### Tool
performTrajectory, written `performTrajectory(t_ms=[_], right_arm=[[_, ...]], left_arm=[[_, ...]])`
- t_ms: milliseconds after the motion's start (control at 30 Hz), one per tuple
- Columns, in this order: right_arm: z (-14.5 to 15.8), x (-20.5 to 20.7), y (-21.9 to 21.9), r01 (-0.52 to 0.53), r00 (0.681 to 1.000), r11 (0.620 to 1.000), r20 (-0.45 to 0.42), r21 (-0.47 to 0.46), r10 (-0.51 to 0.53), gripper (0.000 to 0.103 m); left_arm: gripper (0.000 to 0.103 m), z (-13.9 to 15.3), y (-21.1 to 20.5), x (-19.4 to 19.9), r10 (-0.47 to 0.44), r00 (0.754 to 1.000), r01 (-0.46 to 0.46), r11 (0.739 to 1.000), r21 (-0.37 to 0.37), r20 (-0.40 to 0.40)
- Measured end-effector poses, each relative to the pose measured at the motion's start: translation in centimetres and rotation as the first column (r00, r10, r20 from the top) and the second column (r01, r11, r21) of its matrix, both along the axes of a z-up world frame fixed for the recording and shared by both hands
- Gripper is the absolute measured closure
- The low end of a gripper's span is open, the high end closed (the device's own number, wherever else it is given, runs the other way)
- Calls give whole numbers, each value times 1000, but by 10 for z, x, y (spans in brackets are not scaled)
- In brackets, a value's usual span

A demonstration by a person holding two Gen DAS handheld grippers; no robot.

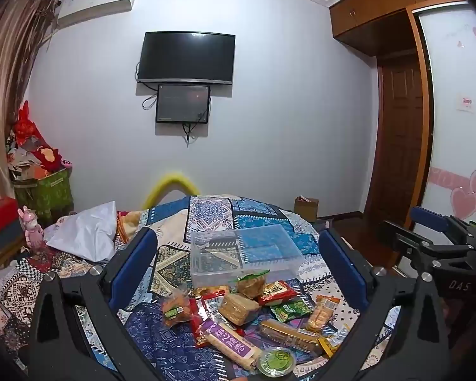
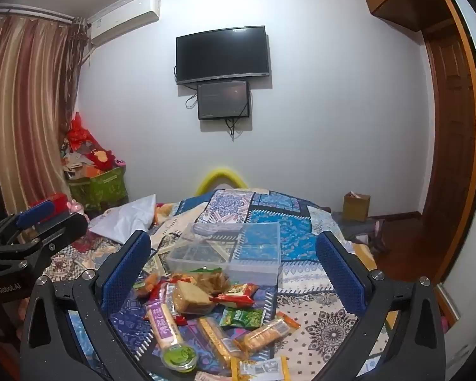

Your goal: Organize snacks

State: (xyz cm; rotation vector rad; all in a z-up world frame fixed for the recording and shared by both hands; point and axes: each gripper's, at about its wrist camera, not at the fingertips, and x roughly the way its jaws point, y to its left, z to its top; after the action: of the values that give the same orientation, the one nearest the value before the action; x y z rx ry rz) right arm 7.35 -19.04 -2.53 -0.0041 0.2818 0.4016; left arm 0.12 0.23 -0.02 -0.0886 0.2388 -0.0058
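Note:
A heap of wrapped snacks [image 1: 247, 314] lies on a patchwork bedspread [image 1: 206, 212], among them a purple-labelled cracker bar [image 1: 230, 346], a green round cup [image 1: 275, 362], a red packet [image 1: 277, 292] and a green pea packet [image 1: 290, 309]. Behind the heap stands a clear plastic box [image 1: 247, 254] with dividers, nothing in it. My left gripper [image 1: 238, 266] hovers over the heap, open, nothing between its blue pads. In the right wrist view the same heap [image 2: 206, 304] and box [image 2: 228, 254] show; my right gripper [image 2: 234, 266] is open and holds nothing.
A white plastic bag [image 1: 89, 235] lies on the bed at the left. A cardboard box [image 1: 306, 208] sits on the floor by the wooden door. A green bag of clutter [image 1: 44, 187] stands by the curtain. The right gripper's body [image 1: 444, 247] shows at the left view's right edge.

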Motion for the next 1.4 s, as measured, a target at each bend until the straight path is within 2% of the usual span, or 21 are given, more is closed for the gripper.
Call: performTrajectory(t_ms=[100, 167, 1400], right_arm=[[0, 0, 0, 3, 1000, 1000, -3, 0, -3, 0], [1, 0, 0, 6, 1000, 1000, 1, -5, -6, 0], [3, -1, -6, -16, 1000, 999, 8, 30, 16, 0]], left_arm=[[0, -2, 10, 6, -7, 1000, 7, 999, -34, -19], [0, -1, -3, 5, 0, 1000, 0, 1000, 20, -11], [0, -8, -7, 11, -3, 1000, 3, 1000, 22, -17]])
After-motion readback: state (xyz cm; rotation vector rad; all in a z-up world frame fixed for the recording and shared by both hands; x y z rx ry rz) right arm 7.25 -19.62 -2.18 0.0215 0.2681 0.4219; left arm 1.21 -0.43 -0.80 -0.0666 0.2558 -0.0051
